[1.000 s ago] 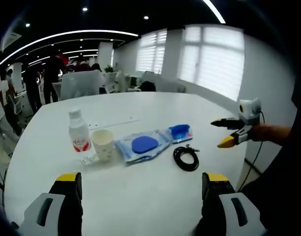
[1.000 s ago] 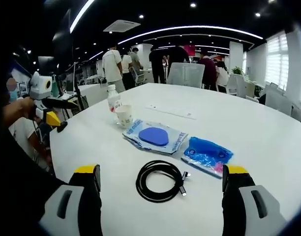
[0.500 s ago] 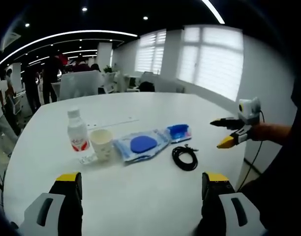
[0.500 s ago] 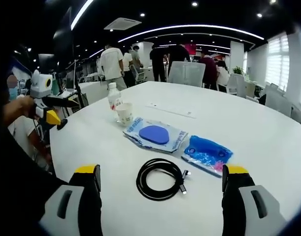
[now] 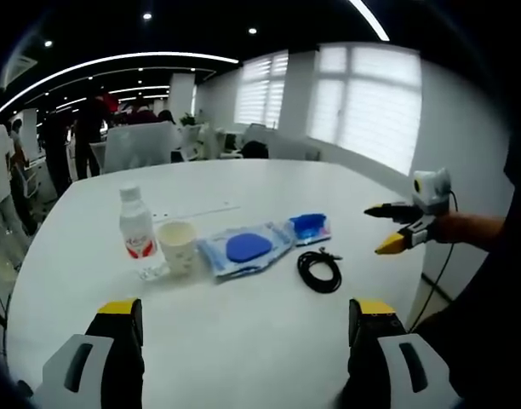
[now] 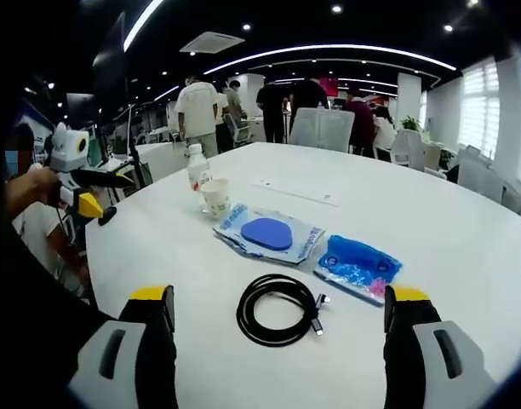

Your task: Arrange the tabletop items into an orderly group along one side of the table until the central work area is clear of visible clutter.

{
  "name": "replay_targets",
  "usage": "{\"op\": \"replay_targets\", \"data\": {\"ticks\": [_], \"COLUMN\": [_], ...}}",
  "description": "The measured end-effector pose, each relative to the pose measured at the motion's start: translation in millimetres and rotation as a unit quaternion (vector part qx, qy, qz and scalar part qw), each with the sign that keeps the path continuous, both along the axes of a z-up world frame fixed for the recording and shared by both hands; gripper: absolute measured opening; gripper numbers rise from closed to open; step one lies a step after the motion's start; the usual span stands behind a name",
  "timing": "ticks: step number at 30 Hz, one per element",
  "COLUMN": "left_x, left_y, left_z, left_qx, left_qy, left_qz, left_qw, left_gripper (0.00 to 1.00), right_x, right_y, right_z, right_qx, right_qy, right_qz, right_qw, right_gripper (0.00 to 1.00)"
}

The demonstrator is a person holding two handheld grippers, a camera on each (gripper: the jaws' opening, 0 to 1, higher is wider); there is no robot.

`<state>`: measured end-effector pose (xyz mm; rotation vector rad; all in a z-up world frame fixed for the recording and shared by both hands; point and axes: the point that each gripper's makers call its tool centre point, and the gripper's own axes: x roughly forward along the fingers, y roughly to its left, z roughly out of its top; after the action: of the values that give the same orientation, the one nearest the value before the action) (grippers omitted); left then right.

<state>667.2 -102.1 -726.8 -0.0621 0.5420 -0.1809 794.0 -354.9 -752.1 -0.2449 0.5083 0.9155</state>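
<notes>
- We see the large white round table (image 6: pixel 465 239) carrying every item in a loose row through its middle, away from its edges.
- Our left gripper (image 5: pixel 241 328) and right gripper (image 6: pixel 277 315) both hover with jaws spread wide, holding nothing; nothing stands between them and the items.
- The flat pale-blue wipes packet with a dark-blue oval lid (image 6: pixel 267 233) lies centrally, beyond the right gripper.
- The small crinkled bright-blue plastic pouch (image 6: pixel 359 266) lies just beside it.
- The coiled black cable (image 6: pixel 277 310) lies nearest the right gripper, toward the near edge.
- The clear plastic bottle with a red label (image 5: pixel 137 232) stands upright, next to the cream paper cup (image 5: pixel 179 247).
</notes>
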Motion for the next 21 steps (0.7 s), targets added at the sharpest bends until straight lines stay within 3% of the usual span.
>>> {"op": "replay_targets", "data": {"ticks": [21], "left_x": [-1.1], "left_y": [4.5], "left_z": [2.5], "left_qx": [0.004], "left_qy": [-0.006], "left_qz": [0.003], "left_qw": [1.0000], "left_gripper": [1.00], "right_x": [-2.0], "right_y": [-1.0], "right_z": [0.6], "right_qx": [-0.005], "right_qy": [-0.006], "right_qz": [-0.003], "right_qw": [1.0000], "right_gripper": [0.98]}}
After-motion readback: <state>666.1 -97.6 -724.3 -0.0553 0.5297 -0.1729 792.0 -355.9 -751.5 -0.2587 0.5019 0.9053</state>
